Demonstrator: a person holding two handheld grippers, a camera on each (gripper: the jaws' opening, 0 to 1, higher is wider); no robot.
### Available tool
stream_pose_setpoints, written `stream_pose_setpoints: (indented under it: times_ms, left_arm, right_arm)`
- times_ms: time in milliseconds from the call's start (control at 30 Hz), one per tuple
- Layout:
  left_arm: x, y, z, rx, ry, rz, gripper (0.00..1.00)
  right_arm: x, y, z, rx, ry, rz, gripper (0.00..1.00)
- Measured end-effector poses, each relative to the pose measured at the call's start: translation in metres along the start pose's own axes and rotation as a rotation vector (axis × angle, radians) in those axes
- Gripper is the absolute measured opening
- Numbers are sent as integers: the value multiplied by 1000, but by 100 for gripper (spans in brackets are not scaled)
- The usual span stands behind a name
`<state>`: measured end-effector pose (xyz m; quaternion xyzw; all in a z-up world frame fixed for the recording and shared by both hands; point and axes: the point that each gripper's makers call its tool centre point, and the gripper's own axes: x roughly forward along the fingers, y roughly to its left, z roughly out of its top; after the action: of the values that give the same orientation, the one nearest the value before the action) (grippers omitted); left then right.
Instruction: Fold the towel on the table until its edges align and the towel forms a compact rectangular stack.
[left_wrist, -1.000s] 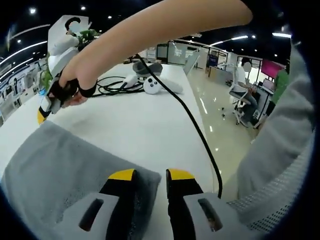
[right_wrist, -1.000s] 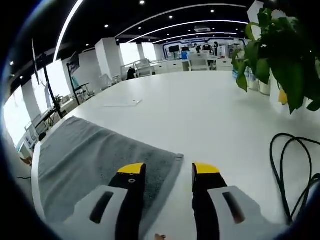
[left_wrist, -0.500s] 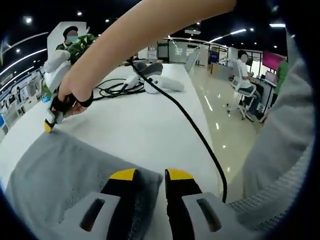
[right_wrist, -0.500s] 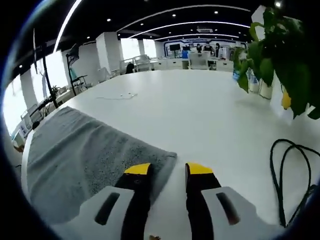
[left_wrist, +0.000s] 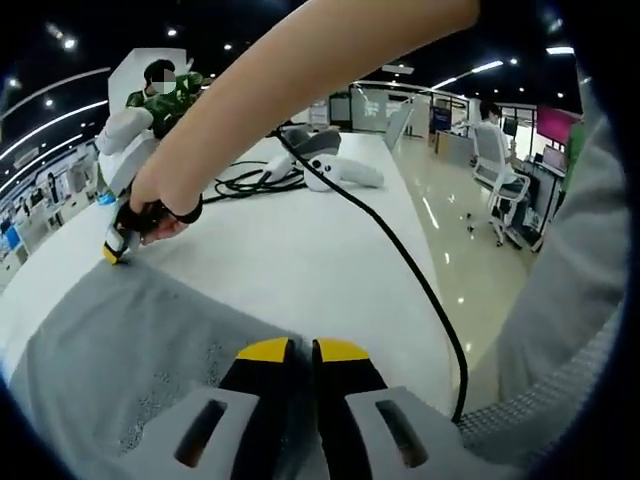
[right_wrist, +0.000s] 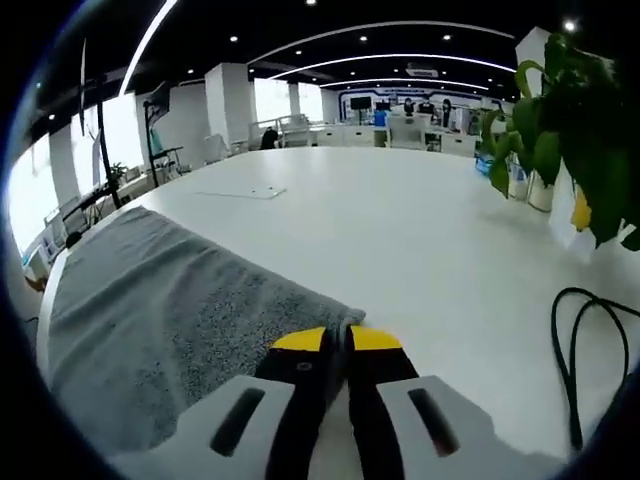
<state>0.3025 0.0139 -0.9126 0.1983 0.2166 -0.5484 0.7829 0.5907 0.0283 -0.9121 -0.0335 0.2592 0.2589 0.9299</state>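
Note:
A grey towel (left_wrist: 130, 350) lies flat on the white table (left_wrist: 300, 250). At the bottom of the left gripper view my left gripper (left_wrist: 303, 350) is shut on the towel's near corner, its yellow tips almost touching. My right gripper (left_wrist: 112, 252), held in a person's hand, pinches the towel's far corner at the upper left. In the right gripper view the towel (right_wrist: 150, 300) spreads to the left over the table (right_wrist: 420, 220), and my right gripper (right_wrist: 337, 338) is shut on its corner.
A black cable (left_wrist: 400, 250) trails from the person's arm (left_wrist: 300, 70) across the table. White controllers (left_wrist: 335, 172) and coiled cable lie at the far end. A leafy plant (right_wrist: 580, 110) and a cable loop (right_wrist: 580, 340) stand right. The table edge drops to the floor on the right.
Both grippers have gone from open to shut, each on a towel corner. The right gripper came down onto the far corner.

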Motion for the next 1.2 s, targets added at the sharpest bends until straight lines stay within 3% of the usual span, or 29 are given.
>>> stream_pose_setpoints:
  times_ms: [67,233,300,333,533,700,800,1200]
  left_arm:
    - [0,1,0,-62,-12,17,8]
    - [-1,3,3,-97,-23,18,6]
    - [-3,3,13,-121,-61,1,1]
    - [-3,2,12,-136,-40,-10,1]
    - [-4,7,12,-149,-44,-2,1]
    - [-11,11,24,-170,-83,14,1]
    - [-16,13,29,-224,-109,7,1]
    - [-38,20,46,-258,-165,14,1]
  right_arm:
    - [1,0,1,-3,7,9,1]
    - [-1,-1,2,-8,13,18,0]
    - [-2,-1,4,-5,11,15,0]
    - [-3,-1,6,-4,5,12,0]
    - [-7,-1,17,2,-12,1,0]
    - [-15,2,27,-1,-39,2,0]
    - [-15,3,30,-3,-43,2,0]
    - [-21,7,46,-16,-76,0,0]
